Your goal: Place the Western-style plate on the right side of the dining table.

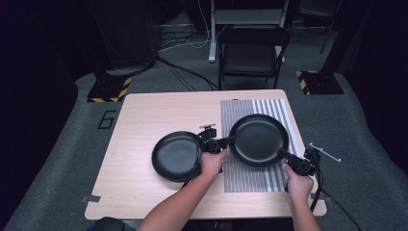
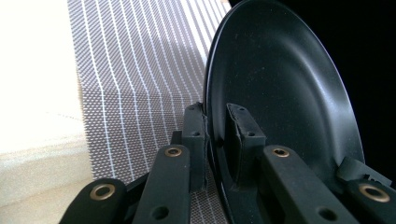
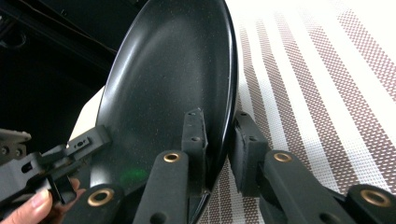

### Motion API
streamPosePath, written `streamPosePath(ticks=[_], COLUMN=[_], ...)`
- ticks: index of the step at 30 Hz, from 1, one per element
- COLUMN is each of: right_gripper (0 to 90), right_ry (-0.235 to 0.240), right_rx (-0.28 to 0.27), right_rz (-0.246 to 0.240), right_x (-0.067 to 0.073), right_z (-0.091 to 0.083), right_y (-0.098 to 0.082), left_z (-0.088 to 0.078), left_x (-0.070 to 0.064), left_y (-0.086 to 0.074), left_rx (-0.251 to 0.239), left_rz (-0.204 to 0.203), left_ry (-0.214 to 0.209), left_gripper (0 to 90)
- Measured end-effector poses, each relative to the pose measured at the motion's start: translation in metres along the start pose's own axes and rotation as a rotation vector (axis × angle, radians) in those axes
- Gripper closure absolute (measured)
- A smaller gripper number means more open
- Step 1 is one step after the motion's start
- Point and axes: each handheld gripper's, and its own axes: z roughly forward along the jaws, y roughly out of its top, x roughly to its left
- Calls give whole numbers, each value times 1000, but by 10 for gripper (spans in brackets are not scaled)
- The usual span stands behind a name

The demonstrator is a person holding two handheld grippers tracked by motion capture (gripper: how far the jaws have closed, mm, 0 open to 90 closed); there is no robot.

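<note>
A black plate lies level over the striped placemat, held from both sides. My left gripper is shut on its left rim, and my right gripper is shut on its near right rim. In the left gripper view the plate stands edge-on between the jaws of the left gripper, one pad on each face. The right gripper view shows the right gripper clamped the same way on the plate. I cannot tell whether the plate touches the mat.
A second black plate rests on the wooden table, just left of my left hand. Behind the table's far edge stands a dark folding chair. Cables trail across the floor, and the right gripper's cable hangs off the near right corner.
</note>
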Motion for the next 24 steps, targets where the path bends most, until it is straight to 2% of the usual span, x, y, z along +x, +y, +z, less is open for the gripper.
streamPosePath(ticks=[3, 12, 15, 24], right_gripper=[770, 770, 770, 768], right_ry=[-9, -16, -16, -38], right_rx=[2, 17, 22, 26], right_rz=[21, 35, 51, 45], right_x=[-3, -14, -18, -21], right_z=[4, 14, 18, 28], right_y=[1, 0, 0, 3], left_z=[3, 14, 17, 26], left_x=[2, 7, 8, 13], left_y=[-2, -4, -5, -8], left_rx=[3, 14, 13, 2], left_rz=[-5, -14, -29, -60], left_ry=[3, 27, 36, 56], left_gripper=[787, 787, 787, 785])
